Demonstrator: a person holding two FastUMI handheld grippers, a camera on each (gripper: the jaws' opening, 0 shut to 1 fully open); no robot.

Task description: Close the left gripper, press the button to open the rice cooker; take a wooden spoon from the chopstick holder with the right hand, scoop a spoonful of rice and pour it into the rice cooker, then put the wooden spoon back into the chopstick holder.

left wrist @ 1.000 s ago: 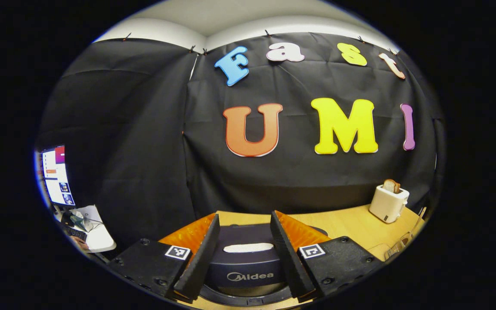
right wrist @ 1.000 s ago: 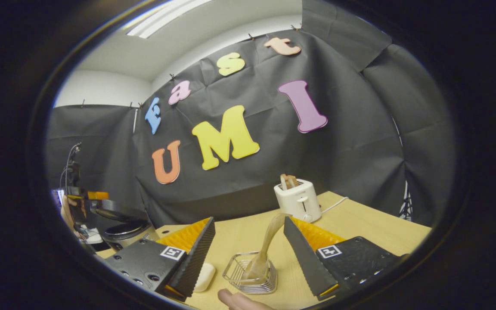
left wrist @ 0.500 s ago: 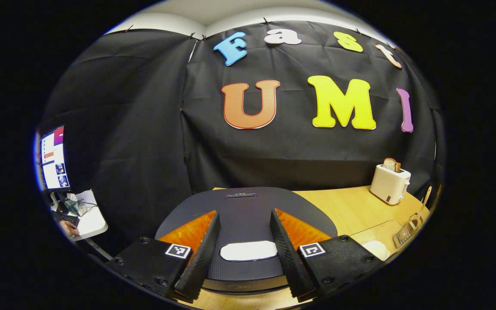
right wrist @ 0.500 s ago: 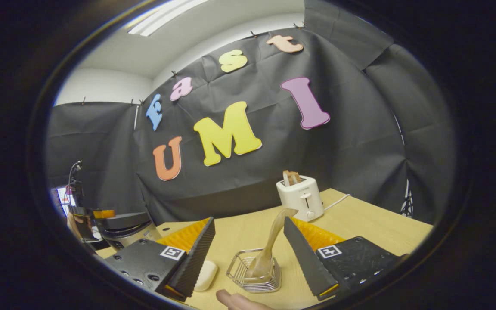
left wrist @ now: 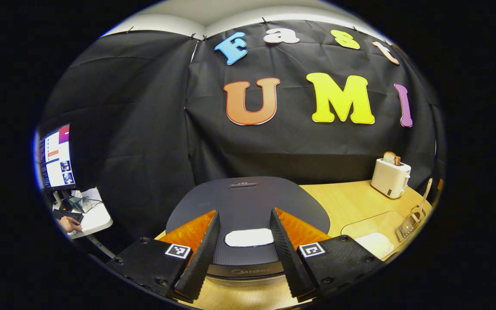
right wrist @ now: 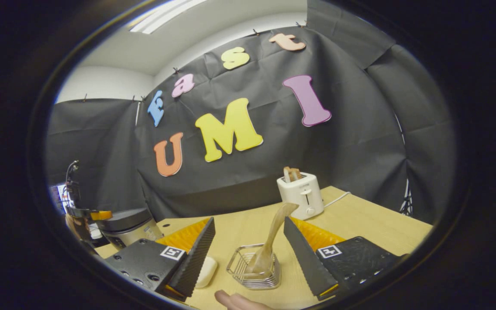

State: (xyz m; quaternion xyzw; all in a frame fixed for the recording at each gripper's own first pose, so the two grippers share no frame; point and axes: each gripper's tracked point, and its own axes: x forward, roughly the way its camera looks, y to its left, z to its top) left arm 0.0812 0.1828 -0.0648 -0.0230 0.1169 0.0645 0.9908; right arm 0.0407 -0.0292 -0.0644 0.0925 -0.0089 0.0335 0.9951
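1. Left gripper [left wrist: 243, 254]: in the left gripper view its 2 fingers stand spread apart with nothing between them. They hover over the front of the rice cooker [left wrist: 248, 206], framing the pale oval button [left wrist: 249, 237] on the dark lid. No contact with the button can be confirmed.
2. Rice cooker: the lid lies flat and shut on the wooden table [left wrist: 351, 206]. In the right gripper view the cooker [right wrist: 125, 224] sits at the far left of the table.
3. Right gripper [right wrist: 248, 262]: in the right gripper view its 2 fingers are wide apart and hold nothing. The wire chopstick holder [right wrist: 254, 271] stands on the table in line with the gap between them, farther off.
4. Wooden spoon [right wrist: 274, 237]: it stands in the chopstick holder, handle leaning up and to the right. In the left gripper view the spoon [left wrist: 424, 196] and holder [left wrist: 408, 223] sit near the table's right edge.
5. Other items: a white toaster [right wrist: 302, 196] with bread in its slot stands at the back of the table. A pale rounded object [right wrist: 207, 271] lies just left of the holder; its nature cannot be determined. A fingertip [right wrist: 230, 299] shows at the bottom edge. A monitor [left wrist: 55, 157] stands off to the left beyond the booth.
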